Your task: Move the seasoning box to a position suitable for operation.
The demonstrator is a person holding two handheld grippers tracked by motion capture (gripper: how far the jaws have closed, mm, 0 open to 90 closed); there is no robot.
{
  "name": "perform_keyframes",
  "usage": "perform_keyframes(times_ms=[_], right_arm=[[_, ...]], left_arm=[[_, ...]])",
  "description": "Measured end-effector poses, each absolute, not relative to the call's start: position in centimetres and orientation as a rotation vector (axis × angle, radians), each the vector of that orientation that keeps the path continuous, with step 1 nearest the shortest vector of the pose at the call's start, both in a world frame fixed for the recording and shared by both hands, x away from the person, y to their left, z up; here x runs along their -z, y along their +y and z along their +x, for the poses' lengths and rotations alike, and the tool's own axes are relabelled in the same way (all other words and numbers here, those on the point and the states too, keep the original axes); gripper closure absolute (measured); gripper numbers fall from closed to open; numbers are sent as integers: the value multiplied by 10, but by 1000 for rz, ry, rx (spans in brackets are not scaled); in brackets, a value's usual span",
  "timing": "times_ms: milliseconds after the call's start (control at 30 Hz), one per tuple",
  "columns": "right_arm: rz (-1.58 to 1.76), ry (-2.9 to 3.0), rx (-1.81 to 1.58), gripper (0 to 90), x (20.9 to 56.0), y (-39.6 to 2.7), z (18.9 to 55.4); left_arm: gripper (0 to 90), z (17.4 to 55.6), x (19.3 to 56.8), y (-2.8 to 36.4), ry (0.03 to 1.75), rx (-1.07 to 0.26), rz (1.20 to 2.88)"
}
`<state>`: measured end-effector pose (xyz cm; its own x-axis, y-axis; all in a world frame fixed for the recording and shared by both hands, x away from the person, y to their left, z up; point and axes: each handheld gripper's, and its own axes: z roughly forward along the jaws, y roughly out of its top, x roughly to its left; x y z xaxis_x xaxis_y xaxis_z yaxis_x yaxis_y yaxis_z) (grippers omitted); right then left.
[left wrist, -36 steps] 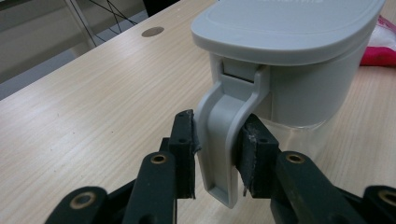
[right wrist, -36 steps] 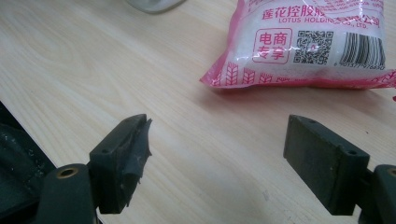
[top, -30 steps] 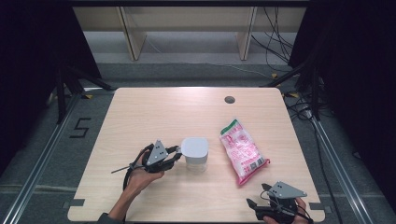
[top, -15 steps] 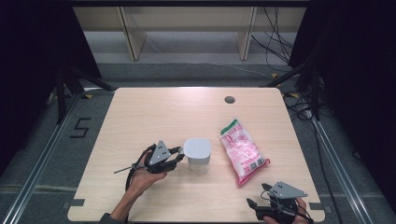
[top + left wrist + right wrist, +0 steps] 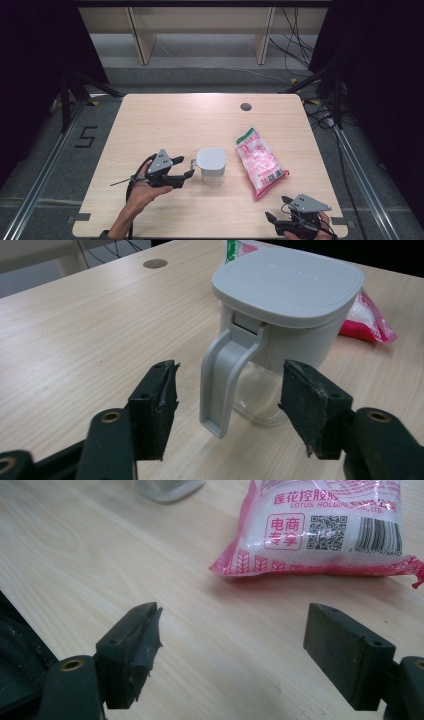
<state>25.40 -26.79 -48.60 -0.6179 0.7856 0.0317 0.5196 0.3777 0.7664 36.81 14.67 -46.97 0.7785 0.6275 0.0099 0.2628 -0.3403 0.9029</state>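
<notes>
A clear jar (image 5: 211,166) with a flat grey lid (image 5: 289,284) stands near the middle of the wooden table (image 5: 175,122). Its grey handle (image 5: 223,383) points toward my left gripper (image 5: 191,168). That gripper's jaws have just been opening and now stand open on either side of the handle without touching it. A pink and white bag (image 5: 259,161) lies flat to the right of the jar. At the table's front right corner my right gripper (image 5: 272,224) is open and empty, a short way in front of the bag's (image 5: 325,525) bottom seam.
A small round cable hole (image 5: 245,106) sits near the table's far edge. Shelving legs and loose cables are on the floor beyond the table. The table's front edge runs close under my right gripper.
My left gripper's jaws have spread wider around the jar's handle. The jar, the bag and my right gripper have stayed where they were.
</notes>
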Motion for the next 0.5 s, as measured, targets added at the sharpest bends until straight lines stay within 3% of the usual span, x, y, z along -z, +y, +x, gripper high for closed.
perform_keyframes(times_ms=[267,500], right_arm=[[1092,2311,-1117,230,486,-270,257],[1111,2302,-1116,228,486,-269,256]], left_arm=[[321,359,456,147,733,-368,1892],[319,357,448,150,733,-381,1884]])
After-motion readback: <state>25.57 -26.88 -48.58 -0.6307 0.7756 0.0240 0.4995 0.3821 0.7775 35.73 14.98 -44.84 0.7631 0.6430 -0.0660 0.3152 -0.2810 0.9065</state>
